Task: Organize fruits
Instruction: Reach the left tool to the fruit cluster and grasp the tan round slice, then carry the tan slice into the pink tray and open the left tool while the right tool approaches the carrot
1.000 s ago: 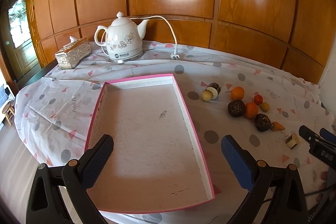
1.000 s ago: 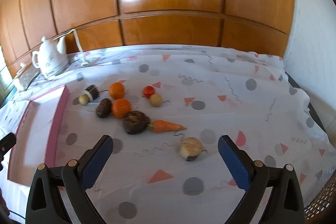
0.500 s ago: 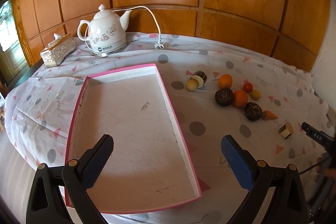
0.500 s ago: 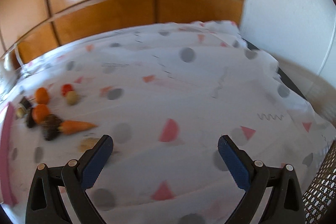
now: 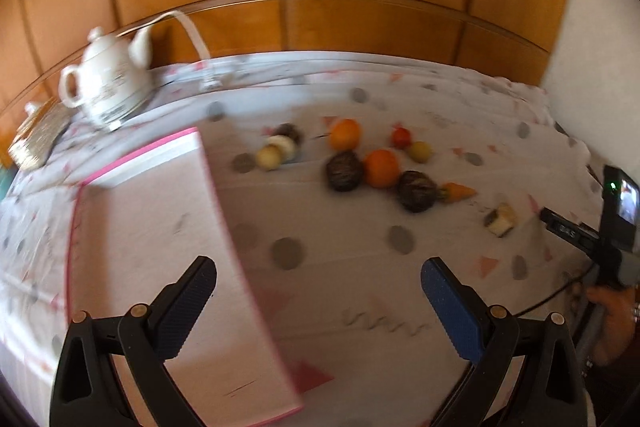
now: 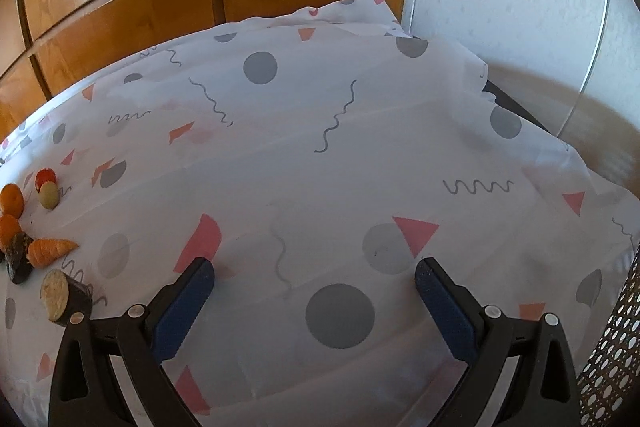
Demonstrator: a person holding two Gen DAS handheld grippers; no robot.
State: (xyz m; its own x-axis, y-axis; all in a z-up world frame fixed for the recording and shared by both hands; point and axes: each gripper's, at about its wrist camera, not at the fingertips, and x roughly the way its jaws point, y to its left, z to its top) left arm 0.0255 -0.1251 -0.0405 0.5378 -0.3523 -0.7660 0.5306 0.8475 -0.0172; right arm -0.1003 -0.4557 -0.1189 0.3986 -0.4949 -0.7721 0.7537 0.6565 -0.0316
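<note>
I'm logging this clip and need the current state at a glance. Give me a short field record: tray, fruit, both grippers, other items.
tray: pink-rimmed tray, nothing visible inside it
fruit: loose on the tablecloth right of the tray; includes two oranges, a carrot, a cut brown piece
left gripper: open, holding nothing, over the tray's right edge
right gripper: open, holding nothing, over bare cloth
other: white kettle behind the tray

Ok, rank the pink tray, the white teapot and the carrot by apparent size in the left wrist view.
1. pink tray, largest by far, though also nearest the camera.
2. white teapot, clearly smaller.
3. carrot, smallest.
</note>
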